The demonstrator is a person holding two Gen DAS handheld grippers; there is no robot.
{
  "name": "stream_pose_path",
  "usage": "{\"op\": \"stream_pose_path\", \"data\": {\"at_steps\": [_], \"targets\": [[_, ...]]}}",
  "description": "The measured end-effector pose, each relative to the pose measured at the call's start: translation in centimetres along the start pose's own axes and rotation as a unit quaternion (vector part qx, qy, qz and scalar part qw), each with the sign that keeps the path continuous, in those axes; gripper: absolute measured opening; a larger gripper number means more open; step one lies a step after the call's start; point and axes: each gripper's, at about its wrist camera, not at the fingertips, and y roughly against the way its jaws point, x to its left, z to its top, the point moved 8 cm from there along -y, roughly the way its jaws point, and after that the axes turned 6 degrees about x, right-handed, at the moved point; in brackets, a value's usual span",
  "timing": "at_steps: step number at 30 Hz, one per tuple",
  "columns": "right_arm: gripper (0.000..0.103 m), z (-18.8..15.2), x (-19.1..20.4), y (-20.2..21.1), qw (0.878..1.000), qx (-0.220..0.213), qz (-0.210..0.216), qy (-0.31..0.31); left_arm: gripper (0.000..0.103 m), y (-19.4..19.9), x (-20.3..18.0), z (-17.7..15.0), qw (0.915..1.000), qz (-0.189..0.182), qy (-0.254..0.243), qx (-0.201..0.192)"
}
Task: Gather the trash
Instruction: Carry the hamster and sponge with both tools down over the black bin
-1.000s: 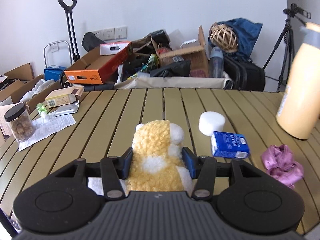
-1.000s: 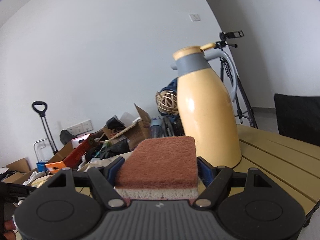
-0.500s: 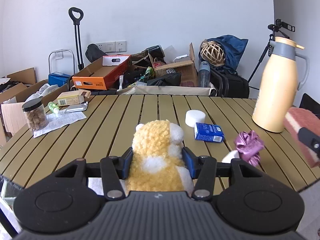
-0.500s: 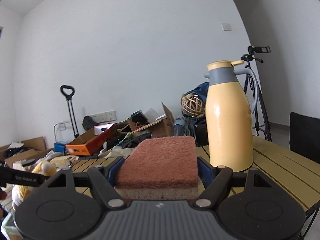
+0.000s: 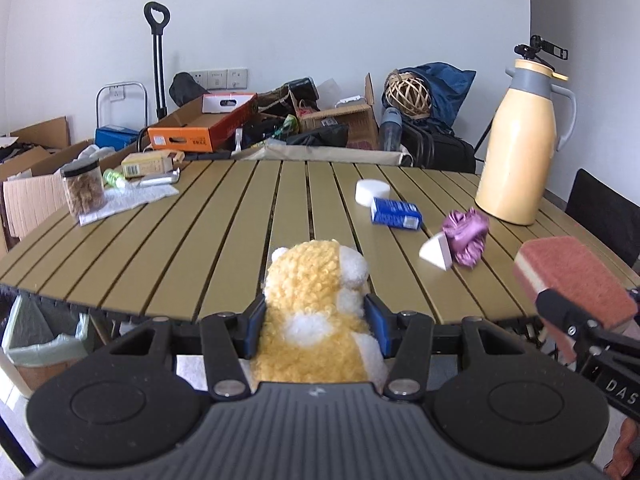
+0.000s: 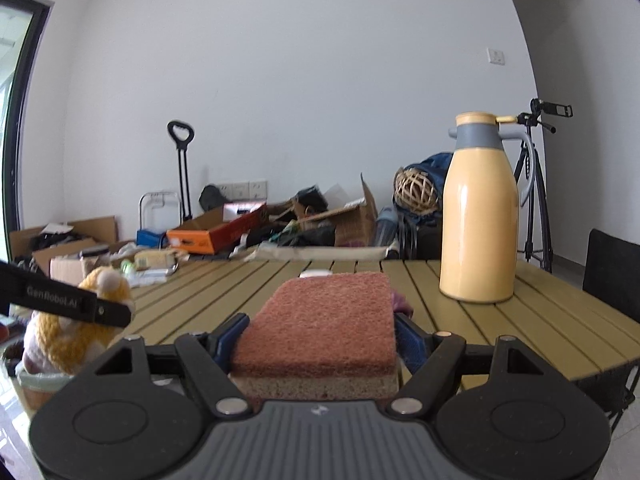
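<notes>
My left gripper (image 5: 315,320) is shut on a yellow and white plush toy (image 5: 316,300), held off the near edge of the slatted table (image 5: 200,240). My right gripper (image 6: 320,336) is shut on a red-topped sponge (image 6: 324,320), also near the table's front edge; the sponge shows in the left wrist view (image 5: 572,276) at the right. On the table lie a blue carton (image 5: 395,212), a white round lid (image 5: 372,192), a purple crumpled wrapper (image 5: 466,231) and a white wedge (image 5: 437,250). A lined bin (image 5: 36,344) stands below the table's left edge.
A yellow thermos jug (image 5: 520,144) stands at the table's right back. A jar (image 5: 84,190), paper and small boxes (image 5: 150,164) sit at the left back. Cardboard boxes and bags (image 5: 280,120) crowd the floor behind. A black chair (image 5: 604,212) is at the right.
Both grippers have pulled back from over the table to its front edge, each still holding its object. The right gripper with the sponge has come into the left wrist view.
</notes>
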Motion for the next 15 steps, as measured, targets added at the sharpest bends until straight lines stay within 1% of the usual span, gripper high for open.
{"op": "stream_pose_path", "data": {"at_steps": [7, 15], "targets": [[0.076, -3.9, 1.2, 0.7, 0.999, 0.043, 0.003, 0.01, 0.052, 0.6, 0.5, -3.6, 0.9999, -0.005, 0.0, 0.016], [0.076, -7.6, 2.3, 1.1, 0.996, 0.092, 0.004, 0.018, 0.051, -0.6, 1.1, -7.8, 0.9987, -0.001, 0.003, 0.051]]}}
